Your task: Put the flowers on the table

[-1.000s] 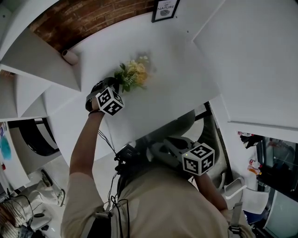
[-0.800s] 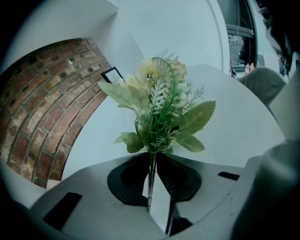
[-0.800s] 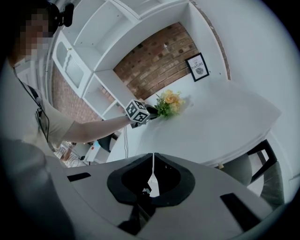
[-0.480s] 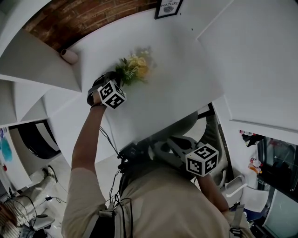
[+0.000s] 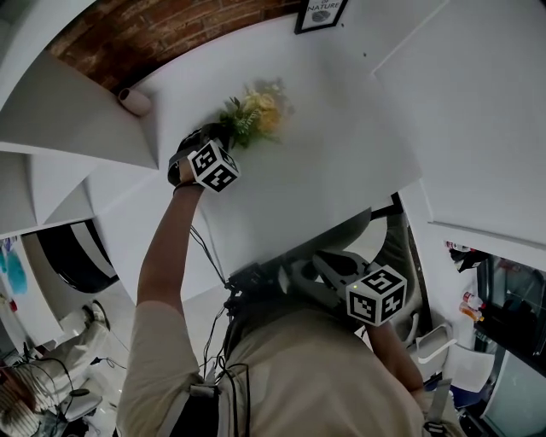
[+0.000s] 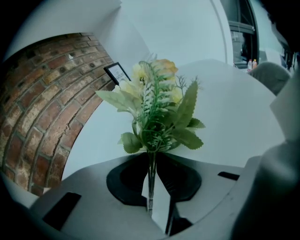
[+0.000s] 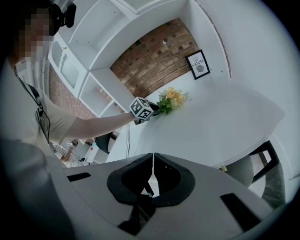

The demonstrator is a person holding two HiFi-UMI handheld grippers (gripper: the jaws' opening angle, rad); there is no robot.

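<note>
A small bunch of yellow flowers with green leaves is held over the far left part of the white table. My left gripper is shut on the thin stems, which stand pinched between its jaws, and the blooms rise above them. The bunch also shows far off in the right gripper view, beyond the marker cube. My right gripper is shut with nothing in it and hangs low by my body, off the table's near edge.
A framed picture leans on the wall at the table's far side. A brick wall and white shelves stand to the left. A grey chair is tucked under the table's near edge. A small pale cup sits by the shelf.
My left gripper has carried the flowers a little farther over the table and to the right. The right gripper has hardly moved.
</note>
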